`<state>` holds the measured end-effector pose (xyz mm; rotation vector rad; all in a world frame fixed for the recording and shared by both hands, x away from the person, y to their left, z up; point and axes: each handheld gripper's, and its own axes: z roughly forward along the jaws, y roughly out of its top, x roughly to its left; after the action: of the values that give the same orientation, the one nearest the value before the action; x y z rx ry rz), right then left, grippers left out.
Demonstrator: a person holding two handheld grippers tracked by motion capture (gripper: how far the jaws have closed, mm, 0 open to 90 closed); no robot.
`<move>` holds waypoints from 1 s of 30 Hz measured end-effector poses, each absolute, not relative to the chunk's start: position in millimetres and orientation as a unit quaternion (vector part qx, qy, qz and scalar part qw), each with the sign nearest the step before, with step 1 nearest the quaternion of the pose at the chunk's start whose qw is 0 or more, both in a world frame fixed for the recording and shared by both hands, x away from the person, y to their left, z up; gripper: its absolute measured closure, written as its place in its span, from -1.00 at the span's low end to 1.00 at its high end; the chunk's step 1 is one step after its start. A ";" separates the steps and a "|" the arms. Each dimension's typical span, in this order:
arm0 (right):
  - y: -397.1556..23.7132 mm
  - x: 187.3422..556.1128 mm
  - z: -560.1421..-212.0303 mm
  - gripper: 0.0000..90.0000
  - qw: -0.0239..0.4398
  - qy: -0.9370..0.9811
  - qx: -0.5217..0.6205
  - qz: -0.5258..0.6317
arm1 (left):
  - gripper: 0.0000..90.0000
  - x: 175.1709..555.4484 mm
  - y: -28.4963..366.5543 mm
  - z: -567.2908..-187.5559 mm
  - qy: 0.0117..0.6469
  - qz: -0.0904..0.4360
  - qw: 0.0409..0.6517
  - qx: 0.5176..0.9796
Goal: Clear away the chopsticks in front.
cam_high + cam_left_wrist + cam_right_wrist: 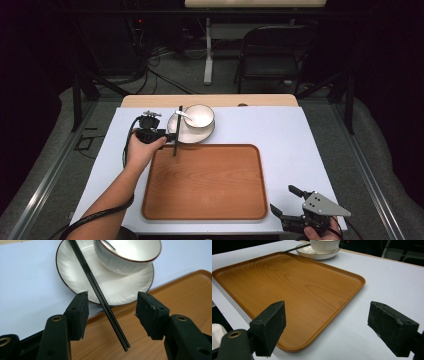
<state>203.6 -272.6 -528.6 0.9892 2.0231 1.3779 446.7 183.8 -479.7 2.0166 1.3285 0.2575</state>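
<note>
Chopsticks [100, 295] lie across the plate [75, 275], their tips over the far left edge of the tray [205, 182]. I have my left claw [112, 307] released, jaws either side of them, not touching. A bowl [199, 115] sits on the plate. My right claw [292, 207] hangs released beside the tray's near right corner.

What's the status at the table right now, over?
Left gripper open, straddling chopsticks lying from plate onto tray. Right gripper open, idle near the tray's corner. Nothing blocking.
</note>
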 end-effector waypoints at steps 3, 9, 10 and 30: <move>-272.9 203.4 -528.4 -0.67 0.248 0.744 0.361 0.505 | 0.05 455.9 182.3 -480.9 0.529 0.082 0.342 0.772; -272.9 203.5 -528.4 -0.67 0.248 0.744 0.361 0.505 | 0.15 470.3 176.7 -485.1 0.558 0.073 0.322 0.761; -273.1 203.5 -528.5 -0.67 0.248 0.744 0.361 0.505 | 0.19 472.4 175.2 -486.6 0.562 0.074 0.317 0.761; -273.8 203.4 -528.7 -0.67 0.246 0.743 0.360 0.507 | 0.58 502.2 168.2 -493.5 0.603 0.071 0.288 0.741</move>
<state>203.4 -273.8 -528.7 0.9831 2.0284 1.3838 502.2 168.2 -493.5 1.9784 1.6098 0.1886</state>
